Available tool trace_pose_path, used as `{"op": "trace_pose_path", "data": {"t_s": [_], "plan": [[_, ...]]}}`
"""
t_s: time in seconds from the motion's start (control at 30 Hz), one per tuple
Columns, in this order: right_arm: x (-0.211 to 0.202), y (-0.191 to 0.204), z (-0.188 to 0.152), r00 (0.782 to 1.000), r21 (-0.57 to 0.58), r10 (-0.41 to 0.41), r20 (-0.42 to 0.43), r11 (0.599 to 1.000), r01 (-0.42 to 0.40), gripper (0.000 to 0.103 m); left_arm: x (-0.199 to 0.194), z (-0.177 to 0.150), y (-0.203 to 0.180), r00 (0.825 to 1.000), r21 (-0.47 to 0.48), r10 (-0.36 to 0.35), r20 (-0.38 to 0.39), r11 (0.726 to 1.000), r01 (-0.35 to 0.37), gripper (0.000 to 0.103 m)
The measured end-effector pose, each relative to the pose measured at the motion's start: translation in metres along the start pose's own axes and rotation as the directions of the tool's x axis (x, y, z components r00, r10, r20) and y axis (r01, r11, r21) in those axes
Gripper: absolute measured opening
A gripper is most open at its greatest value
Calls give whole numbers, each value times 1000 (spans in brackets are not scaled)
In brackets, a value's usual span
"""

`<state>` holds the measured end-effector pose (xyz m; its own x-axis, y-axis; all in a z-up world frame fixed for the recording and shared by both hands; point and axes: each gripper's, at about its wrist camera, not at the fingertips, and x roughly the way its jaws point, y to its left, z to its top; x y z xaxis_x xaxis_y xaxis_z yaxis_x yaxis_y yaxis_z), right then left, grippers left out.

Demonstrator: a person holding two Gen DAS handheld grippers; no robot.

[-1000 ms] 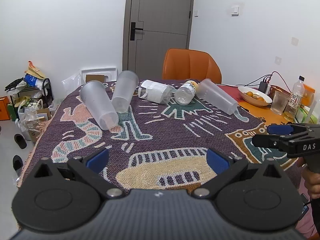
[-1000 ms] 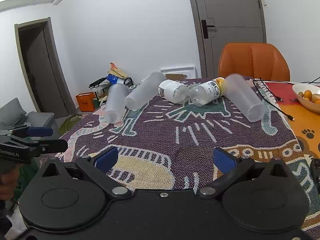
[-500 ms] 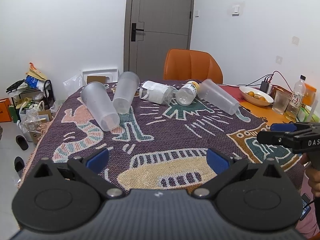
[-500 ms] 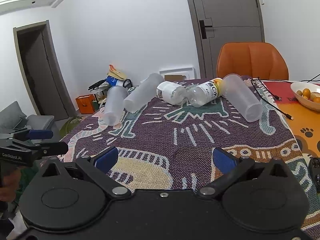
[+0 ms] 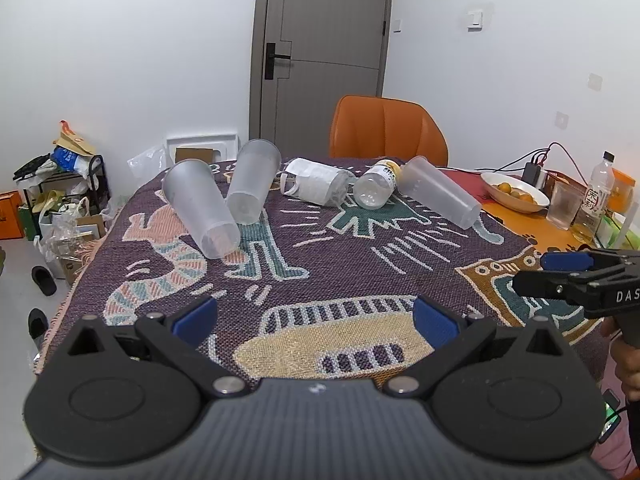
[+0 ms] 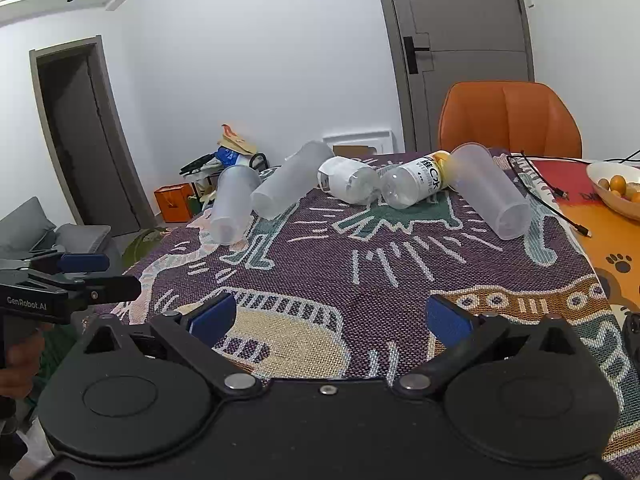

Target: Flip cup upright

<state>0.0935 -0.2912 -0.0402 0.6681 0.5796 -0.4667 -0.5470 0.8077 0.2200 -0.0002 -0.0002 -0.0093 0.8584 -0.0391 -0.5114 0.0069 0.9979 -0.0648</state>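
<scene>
Three frosted plastic cups lie on their sides on the patterned cloth: one at the left (image 5: 200,213) (image 6: 232,204), one beside it (image 5: 252,180) (image 6: 290,186), one at the right (image 5: 438,192) (image 6: 492,196). My left gripper (image 5: 314,316) is open and empty over the near edge of the table, well short of the cups. My right gripper (image 6: 328,316) is open and empty, also at the near edge. Each gripper shows in the other's view, the right one (image 5: 560,276) and the left one (image 6: 92,276).
Two clear bottles (image 5: 316,186) (image 5: 376,186) lie between the cups. An orange chair (image 5: 386,130) stands behind the table. At the right are a bowl of oranges (image 5: 514,196), a glass (image 5: 564,210), an upright bottle (image 5: 596,200) and cables (image 6: 548,192). Clutter sits on the floor at left (image 5: 60,200).
Both grippers have risen and eased back slightly, so the cups sit a little lower in view. Both stay open. The cups have not moved.
</scene>
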Motion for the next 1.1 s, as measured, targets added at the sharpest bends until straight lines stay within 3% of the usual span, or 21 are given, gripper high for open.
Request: {"op": "trace_pose_path", "data": {"t_s": [0.6, 1.1], "plan": [[11, -27, 7, 1000, 71, -2, 15, 998, 1, 103, 32, 14, -6, 999, 7, 2, -36, 1000, -2, 103], [35, -74, 26, 998, 154, -44, 53, 987, 36, 103, 93, 76, -31, 998, 63, -58, -36, 996, 60, 101]]}}
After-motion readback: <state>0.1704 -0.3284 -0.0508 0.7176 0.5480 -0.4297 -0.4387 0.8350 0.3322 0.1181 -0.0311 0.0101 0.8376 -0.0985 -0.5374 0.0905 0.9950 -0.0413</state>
